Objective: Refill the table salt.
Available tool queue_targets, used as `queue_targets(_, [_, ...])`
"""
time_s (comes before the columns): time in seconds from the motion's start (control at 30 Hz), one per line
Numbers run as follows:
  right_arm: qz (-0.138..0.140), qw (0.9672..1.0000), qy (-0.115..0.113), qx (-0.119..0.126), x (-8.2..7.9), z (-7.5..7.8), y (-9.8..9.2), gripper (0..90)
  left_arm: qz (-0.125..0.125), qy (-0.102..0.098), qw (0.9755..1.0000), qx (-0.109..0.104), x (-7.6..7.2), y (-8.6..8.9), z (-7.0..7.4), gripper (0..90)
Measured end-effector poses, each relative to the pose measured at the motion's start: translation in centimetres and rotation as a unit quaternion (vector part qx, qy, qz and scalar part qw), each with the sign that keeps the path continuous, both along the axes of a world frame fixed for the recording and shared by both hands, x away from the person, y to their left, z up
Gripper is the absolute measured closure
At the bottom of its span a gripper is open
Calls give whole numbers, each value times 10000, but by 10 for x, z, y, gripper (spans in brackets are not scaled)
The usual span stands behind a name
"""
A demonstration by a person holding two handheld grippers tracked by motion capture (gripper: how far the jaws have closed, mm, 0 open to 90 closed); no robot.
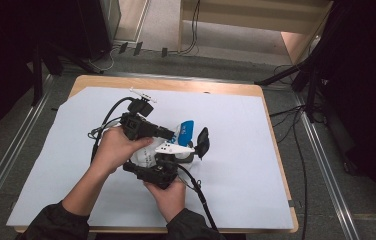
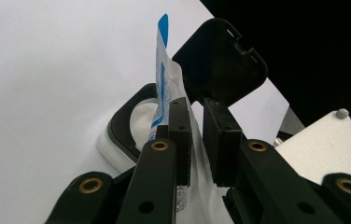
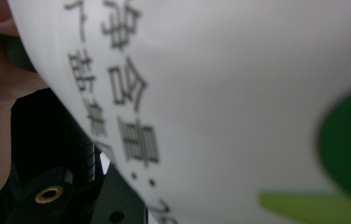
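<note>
A white-covered surface (image 1: 236, 165) is seen mid-frame. At its centre, a blue-and-white pouch (image 2: 163, 88) is pinched by the left tool (image 2: 197, 140) above a black-lidded white container (image 1: 188, 156); the right tool's (image 1: 168, 162) state cannot be told.

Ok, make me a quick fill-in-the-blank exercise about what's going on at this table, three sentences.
1. The left gripper pinches a white sachet printed in ____.
2. The lid of the white container stands ____.
3. The white sheet lies on a ____ table.

Missing words: blue; open; wooden
</note>
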State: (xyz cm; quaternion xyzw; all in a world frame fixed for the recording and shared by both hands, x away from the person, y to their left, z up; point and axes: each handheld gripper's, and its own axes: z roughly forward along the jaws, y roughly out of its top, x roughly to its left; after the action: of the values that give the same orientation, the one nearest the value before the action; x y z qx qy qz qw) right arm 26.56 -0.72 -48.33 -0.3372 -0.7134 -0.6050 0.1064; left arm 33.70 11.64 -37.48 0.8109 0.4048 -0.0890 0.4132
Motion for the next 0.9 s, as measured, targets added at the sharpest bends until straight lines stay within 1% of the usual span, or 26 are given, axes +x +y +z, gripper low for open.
queue_targets(0.27, [-2,10000,-18,0,0,0,0,668,10,5,10000,-32,0,0,0,827])
queue_targets(0.43, [22,10000,10,17,1,0,-1,660,17,25,10000,-14,1,0,-1,828])
queue_targets(0.63, [9,10000,4,-41,0,-1,0,622,51,-10,10000,30,1,-1,-1,832])
queue_targets(0.73, [-33,9999,-70,-111,-1,-2,0,593,73,-5,10000,20,2,0,-1,834])
queue_targets(0.8, [-55,9999,-68,-118,-2,-2,-1,600,85,3,10000,-3,2,1,-1,835])
queue_targets(0.9, [-83,9999,-59,-128,-3,-3,-1,646,63,17,10000,-8,3,-1,-2,834])
